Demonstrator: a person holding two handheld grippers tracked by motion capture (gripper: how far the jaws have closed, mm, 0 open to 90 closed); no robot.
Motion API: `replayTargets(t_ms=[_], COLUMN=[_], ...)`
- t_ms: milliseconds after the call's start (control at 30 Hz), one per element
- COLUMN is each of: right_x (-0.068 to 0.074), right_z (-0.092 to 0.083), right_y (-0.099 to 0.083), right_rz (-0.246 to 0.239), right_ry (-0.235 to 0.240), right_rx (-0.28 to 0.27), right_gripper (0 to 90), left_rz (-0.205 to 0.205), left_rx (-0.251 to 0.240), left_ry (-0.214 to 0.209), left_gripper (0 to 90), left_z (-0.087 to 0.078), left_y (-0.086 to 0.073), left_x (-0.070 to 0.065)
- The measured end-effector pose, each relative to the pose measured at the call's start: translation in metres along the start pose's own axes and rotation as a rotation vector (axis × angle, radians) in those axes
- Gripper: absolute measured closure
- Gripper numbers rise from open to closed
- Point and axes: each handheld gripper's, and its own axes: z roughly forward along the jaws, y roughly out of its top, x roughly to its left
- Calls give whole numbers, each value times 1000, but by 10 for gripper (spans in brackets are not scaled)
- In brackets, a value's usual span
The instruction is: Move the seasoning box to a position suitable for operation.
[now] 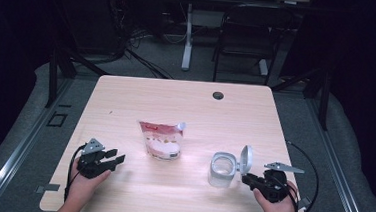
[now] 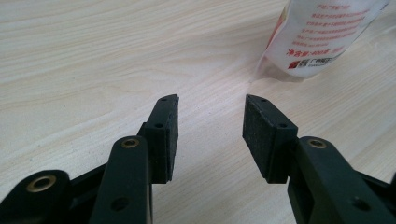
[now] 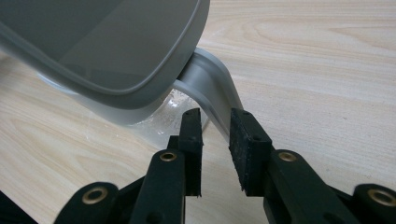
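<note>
Left gripper [image 1: 113, 158]: lower left of high view, jaws spread, nothing between them.
Right gripper [image 1: 246, 178]: lower right, jaws parted, empty, just beside jar's lid.
Clear jar [image 1: 221, 169]: lower centre-right, grey lid [image 1: 246, 159] flipped upright.
Pouch [image 1: 160, 139]: centre, upright on table [image 1: 186, 106].

High view overhead facing forward, claw cameras close above table [image 1: 126, 96]

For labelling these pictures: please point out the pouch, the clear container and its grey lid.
pouch [image 1: 161, 140], high view, middle of its printed front.
clear container [image 1: 221, 169], high view, on its open rim.
grey lid [image 3: 112, 42], right gripper view, its flat panel.
</note>
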Motion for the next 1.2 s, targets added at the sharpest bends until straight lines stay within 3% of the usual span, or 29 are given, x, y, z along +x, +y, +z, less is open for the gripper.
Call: replayTargets(t_ms=[1200], right_x=[-3], right_z=[10], right_y=[5], right_rz=[21], right_ry=[-28], right_rx=[-20], right_gripper=[780], left_rz=[-3], left_rx=[-9], left_ry=[2], left_gripper=[558], left_z=[1], left_y=[0], left_x=[-1])
